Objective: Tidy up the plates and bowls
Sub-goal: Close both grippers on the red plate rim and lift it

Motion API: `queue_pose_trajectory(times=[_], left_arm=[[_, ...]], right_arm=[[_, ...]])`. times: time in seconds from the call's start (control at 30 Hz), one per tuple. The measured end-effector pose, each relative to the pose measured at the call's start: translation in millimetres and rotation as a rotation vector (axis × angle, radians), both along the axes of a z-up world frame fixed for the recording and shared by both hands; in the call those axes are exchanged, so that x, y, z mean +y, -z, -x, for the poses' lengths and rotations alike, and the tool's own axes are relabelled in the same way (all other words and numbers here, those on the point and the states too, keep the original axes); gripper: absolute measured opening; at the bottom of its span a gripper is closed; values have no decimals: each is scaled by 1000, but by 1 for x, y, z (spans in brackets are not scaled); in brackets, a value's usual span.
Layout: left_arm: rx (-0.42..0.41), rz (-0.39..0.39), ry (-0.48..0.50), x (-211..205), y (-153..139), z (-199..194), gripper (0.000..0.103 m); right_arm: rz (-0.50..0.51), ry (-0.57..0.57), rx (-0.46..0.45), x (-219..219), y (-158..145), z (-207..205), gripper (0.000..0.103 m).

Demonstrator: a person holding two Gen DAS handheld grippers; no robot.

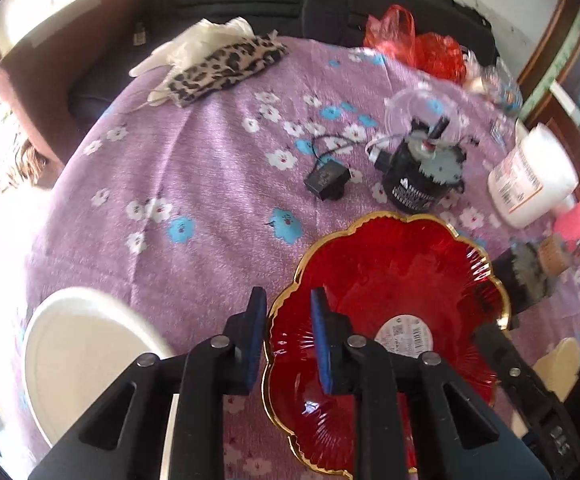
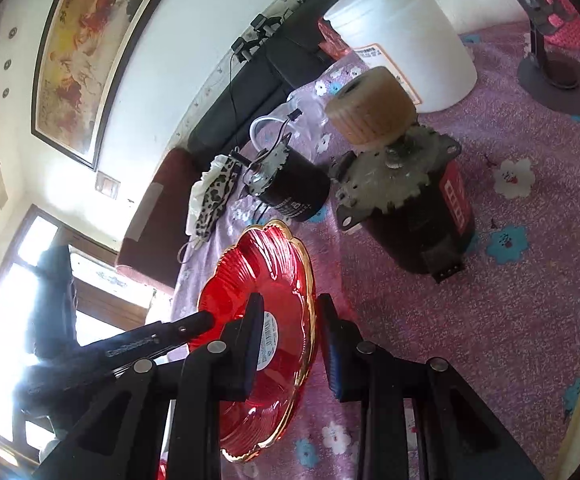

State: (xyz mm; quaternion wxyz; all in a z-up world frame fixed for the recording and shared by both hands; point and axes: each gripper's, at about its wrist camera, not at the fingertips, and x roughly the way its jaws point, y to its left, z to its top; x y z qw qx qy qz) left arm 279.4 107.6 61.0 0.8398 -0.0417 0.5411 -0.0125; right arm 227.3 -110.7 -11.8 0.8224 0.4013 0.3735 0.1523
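A red glass plate (image 1: pixel 390 280) with a gold scalloped rim and a round label at its centre is held over the purple flowered tablecloth (image 1: pixel 210 184). My left gripper (image 1: pixel 288 294) straddles its left rim, one pad outside and one inside the dish, shut on it. In the right wrist view the same plate (image 2: pixel 266 280) appears tilted, and my right gripper (image 2: pixel 290 300) is shut on its near rim. The left gripper's finger (image 2: pixel 194 322) shows at the plate's far side. A white plate (image 1: pixel 78 360) lies on the cloth to the lower left.
Two black motors (image 1: pixel 414 176) (image 2: pixel 406 208), a small black capacitor (image 1: pixel 326 180) and a white jar (image 1: pixel 530 180) lie beyond the red plate. A leopard cloth (image 1: pixel 226 68), white gloves (image 1: pixel 194 44) and a red bag (image 1: pixel 414 44) sit at the table's far edge. A black stand base (image 2: pixel 558 80) is at the upper right.
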Motion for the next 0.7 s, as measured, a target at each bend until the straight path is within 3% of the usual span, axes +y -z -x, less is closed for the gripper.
queue_pose_trajectory(times=[0.43, 0.7], left_arm=[[-54, 106, -34, 10, -25, 48, 21], [-78, 174, -44, 6, -35, 81, 21]], right_arm=[[-17, 18, -15, -3, -27, 16, 31], [19, 19, -38, -10, -48, 49, 31]])
